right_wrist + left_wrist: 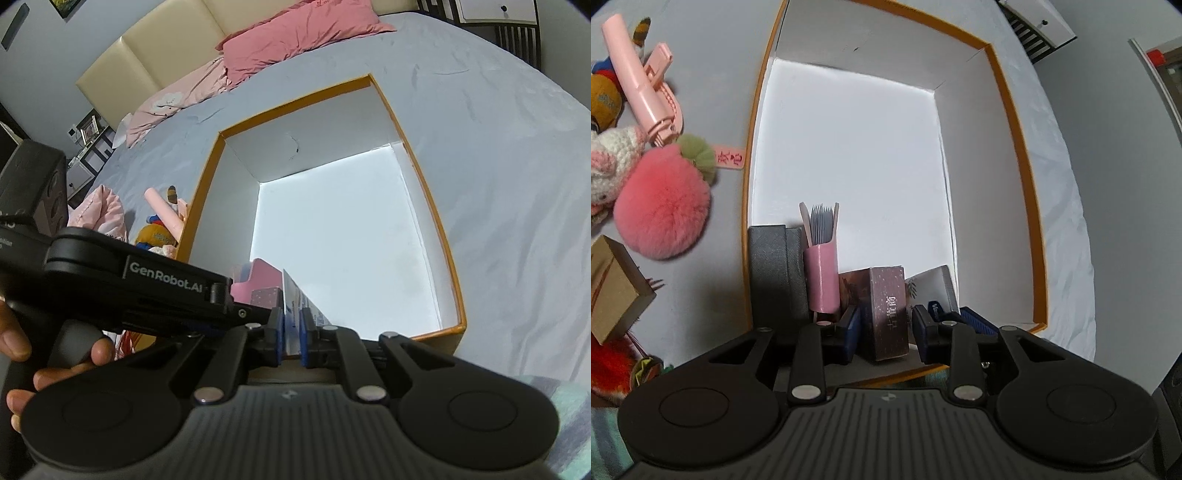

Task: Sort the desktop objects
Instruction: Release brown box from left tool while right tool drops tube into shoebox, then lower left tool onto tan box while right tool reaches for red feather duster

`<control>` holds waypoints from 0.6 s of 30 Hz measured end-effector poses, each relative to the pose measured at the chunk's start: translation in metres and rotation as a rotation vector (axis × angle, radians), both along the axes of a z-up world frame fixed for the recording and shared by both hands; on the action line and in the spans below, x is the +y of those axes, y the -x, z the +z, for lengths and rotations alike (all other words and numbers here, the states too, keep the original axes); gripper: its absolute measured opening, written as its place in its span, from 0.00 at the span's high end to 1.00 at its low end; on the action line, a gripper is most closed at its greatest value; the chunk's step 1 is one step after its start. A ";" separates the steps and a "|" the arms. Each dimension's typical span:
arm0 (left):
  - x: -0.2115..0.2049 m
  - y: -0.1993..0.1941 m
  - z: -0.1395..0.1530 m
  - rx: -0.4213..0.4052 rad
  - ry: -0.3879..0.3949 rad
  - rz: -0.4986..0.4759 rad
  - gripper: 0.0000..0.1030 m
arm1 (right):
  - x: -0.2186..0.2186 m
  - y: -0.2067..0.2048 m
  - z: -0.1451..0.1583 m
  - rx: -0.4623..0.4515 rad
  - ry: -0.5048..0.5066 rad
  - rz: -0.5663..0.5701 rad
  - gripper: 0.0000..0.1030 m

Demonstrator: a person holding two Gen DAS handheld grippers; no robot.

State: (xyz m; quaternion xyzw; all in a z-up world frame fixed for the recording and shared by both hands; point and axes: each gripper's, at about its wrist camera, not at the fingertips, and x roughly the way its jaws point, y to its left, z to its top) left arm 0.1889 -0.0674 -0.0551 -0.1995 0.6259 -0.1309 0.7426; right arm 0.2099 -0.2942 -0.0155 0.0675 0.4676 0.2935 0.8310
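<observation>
black tool [886, 325] | blue pads [854, 325] | silver rivets | "GenRobot.AI" lettering

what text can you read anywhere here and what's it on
"GenRobot.AI": side of the left claw, right wrist view.
Pale Chinese characters: dark brown box, not surely readable.
Two red Chinese characters: pink tag, too blurred.
"Va...": blue print on the white packet, cut off.

**Box partly filled, toys outside**

An orange-rimmed white box [1008, 122] lies open. Along its near wall stand a grey case [774, 273], a pink sleeve [823, 280] of grey sticks, a brown carton [888, 314] and a white pack [929, 284]. A pink pompom [663, 206] and pink clip [642, 85] lie outside, to its left.
</observation>
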 end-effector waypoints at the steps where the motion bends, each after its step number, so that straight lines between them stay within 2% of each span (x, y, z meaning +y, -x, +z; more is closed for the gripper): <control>1: 0.001 0.002 0.003 -0.014 -0.007 -0.003 0.64 | 0.001 0.001 0.000 -0.012 0.013 0.001 0.88; 3: 0.004 0.012 0.012 -0.064 -0.030 -0.006 0.57 | 0.003 0.004 0.002 -0.036 0.035 0.002 0.84; 4: 0.005 0.017 0.018 -0.094 -0.036 -0.009 0.54 | 0.003 0.007 0.003 -0.052 0.042 0.000 0.78; 6: 0.011 0.028 0.029 -0.149 -0.025 -0.021 0.54 | 0.003 0.011 0.008 -0.092 0.052 -0.009 0.73; 8: 0.024 0.040 0.040 -0.195 0.000 -0.021 0.54 | 0.004 0.020 0.015 -0.149 0.062 -0.010 0.73; 10: 0.033 0.047 0.052 -0.237 -0.008 -0.017 0.54 | 0.006 0.028 0.023 -0.200 0.047 0.003 0.73; 14: 0.060 0.054 0.074 -0.295 -0.065 0.026 0.54 | 0.024 0.048 0.042 -0.293 0.009 0.089 0.73; 18: 0.098 0.066 0.082 -0.307 -0.164 0.084 0.54 | 0.052 0.061 0.049 -0.330 -0.009 0.192 0.73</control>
